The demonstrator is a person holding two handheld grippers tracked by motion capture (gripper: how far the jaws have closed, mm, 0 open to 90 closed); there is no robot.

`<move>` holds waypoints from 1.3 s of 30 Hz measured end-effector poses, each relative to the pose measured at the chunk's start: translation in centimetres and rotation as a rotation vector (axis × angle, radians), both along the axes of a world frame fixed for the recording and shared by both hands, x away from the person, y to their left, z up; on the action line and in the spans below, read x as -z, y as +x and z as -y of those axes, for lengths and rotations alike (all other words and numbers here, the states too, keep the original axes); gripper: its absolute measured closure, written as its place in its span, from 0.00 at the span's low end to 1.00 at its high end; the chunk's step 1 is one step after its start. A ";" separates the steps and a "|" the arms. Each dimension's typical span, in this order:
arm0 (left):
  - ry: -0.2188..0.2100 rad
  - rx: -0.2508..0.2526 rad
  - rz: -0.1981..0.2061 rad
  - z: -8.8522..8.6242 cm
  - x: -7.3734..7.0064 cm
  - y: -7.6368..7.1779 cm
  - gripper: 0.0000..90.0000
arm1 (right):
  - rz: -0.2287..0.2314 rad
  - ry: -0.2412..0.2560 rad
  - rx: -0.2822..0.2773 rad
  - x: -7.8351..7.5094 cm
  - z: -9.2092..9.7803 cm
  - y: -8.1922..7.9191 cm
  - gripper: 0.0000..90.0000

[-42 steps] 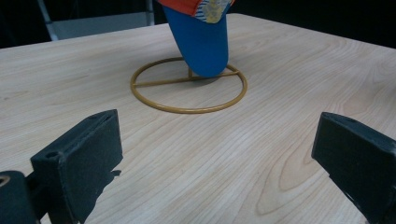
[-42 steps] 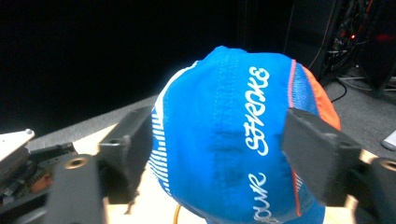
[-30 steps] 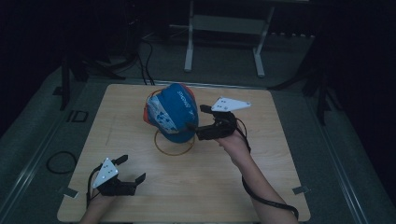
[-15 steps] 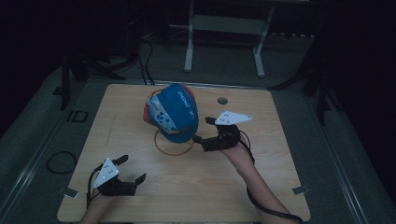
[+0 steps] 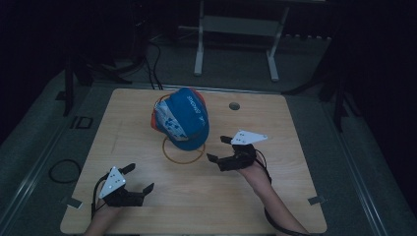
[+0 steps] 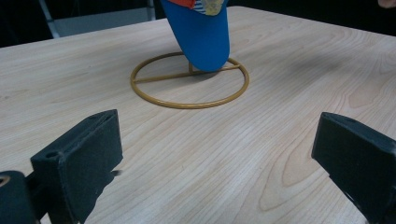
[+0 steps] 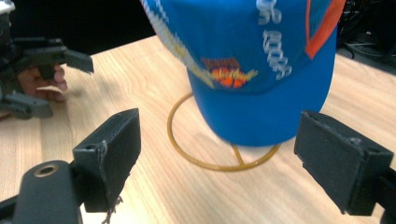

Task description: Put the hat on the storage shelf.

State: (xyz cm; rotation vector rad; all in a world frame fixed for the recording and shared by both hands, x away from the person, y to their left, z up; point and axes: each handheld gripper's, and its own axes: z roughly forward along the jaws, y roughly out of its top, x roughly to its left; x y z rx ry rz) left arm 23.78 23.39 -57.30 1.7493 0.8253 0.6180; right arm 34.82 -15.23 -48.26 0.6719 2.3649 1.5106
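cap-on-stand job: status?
Done: the blue cap sits on the gold wire stand. In hand: nothing. The right gripper is open beside the cap's brim, the left gripper open near the table's front edge. Left: seemingly nothing but parking the grippers.

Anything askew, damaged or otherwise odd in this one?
Nothing stands out. The blue cap hangs on its wire stand above the wooden table, and both hand-held grippers, left and right, are open and apart from it.
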 end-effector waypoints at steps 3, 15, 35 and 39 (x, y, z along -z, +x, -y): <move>0.000 0.002 -0.002 0.0 0.0 0.0 0.03 | -0.006 -0.004 -0.003 1.0 0.4 -0.2 0.16; 0.000 0.006 -0.004 0.0 0.0 0.0 0.03 | -0.050 -0.030 -0.022 4.6 1.7 -0.8 0.17; -0.010 0.009 0.003 0.0 0.0 -0.1 0.03 | -0.081 -0.061 0.053 7.1 6.4 -1.6 0.17; -0.020 0.013 0.004 0.0 0.0 -0.1 0.03 | -0.084 -0.073 0.079 7.5 7.7 -1.8 0.17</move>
